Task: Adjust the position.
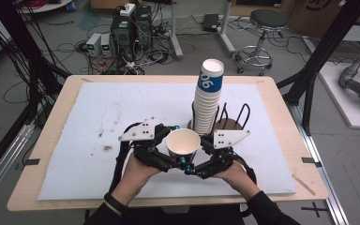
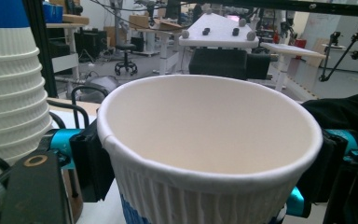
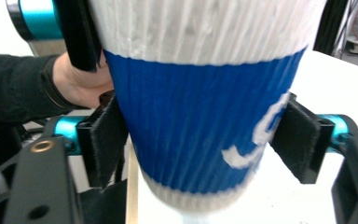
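Nearest the camera in the high view, the person's two dark-sleeved forearms enter from the bottom edge and meet at the lower centre of the frame, each hand wrapped around a black gripper topped by a grey three-cornered plate. Between them stands a single paper cup [image 1: 183,143], upright, its mouth open to the camera, above the white sheet that covers the table [image 1: 37,145]. The cup is a tapered cone of ribbed, corrugated paper, white near the rolled rim with a blue band and white lettering lower down; its inside is smooth and cream-coloured.

The left gripper [image 1: 165,151] has its flat black pads against the cup's wall just under the rim, pinching it. The right gripper [image 3: 205,149] straddles the blue band lower on the cup: its left pad touches the ribbing, while its right pad stands slightly off, so it is spread around the cup.

Just above, at centre frame, a tall stack of the same ribbed cups [image 1: 208,98] rises from a black wire holder [image 1: 236,117].
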A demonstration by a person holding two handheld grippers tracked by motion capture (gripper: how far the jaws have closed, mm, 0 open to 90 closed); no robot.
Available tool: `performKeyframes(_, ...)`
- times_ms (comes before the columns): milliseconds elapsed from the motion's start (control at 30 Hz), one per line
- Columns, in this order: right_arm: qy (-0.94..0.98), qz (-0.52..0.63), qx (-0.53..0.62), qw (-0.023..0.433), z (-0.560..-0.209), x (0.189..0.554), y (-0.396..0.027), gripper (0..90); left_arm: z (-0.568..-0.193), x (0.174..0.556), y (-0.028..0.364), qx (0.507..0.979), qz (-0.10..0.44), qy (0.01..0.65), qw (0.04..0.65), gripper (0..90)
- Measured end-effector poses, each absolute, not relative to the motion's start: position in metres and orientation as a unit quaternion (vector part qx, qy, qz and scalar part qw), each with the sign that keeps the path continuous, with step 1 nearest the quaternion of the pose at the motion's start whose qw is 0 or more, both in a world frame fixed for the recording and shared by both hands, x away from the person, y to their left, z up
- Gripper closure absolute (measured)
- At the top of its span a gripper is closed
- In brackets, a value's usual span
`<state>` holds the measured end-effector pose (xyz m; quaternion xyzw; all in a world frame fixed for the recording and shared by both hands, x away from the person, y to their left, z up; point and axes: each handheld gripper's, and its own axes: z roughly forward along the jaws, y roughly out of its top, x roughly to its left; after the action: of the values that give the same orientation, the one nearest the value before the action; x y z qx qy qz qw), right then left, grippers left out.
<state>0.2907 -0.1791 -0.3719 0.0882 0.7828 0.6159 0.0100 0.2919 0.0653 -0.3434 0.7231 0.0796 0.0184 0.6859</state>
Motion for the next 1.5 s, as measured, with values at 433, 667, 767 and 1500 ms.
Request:
performKeyframes(433, 0.786, 0.607, 0.107, 0.038, -0.369, 0.295, -0.197, 20.5, -0.347, 0.295, 0.083, 0.727, 0.04, 0.096, 0.678, 21.8)
performKeyframes(667, 0.785, 0.605, 0.122, 0.057, -0.369, 0.299, -0.213, 20.4, -0.354, 0.297, 0.096, 0.735, 0.053, 0.106, 0.668, 21.7)
performKeyframes(767, 0.784, 0.603, 0.131, 0.064, -0.37, 0.3, -0.22, 20.4, -0.357, 0.298, 0.104, 0.733, 0.058, 0.113, 0.668, 21.8)
performKeyframes(1500, 0.763, 0.606, 0.182, 0.131, -0.372, 0.299, -0.266, 20.3, -0.364, 0.297, 0.128, 0.721, 0.109, 0.139, 0.67, 21.7)
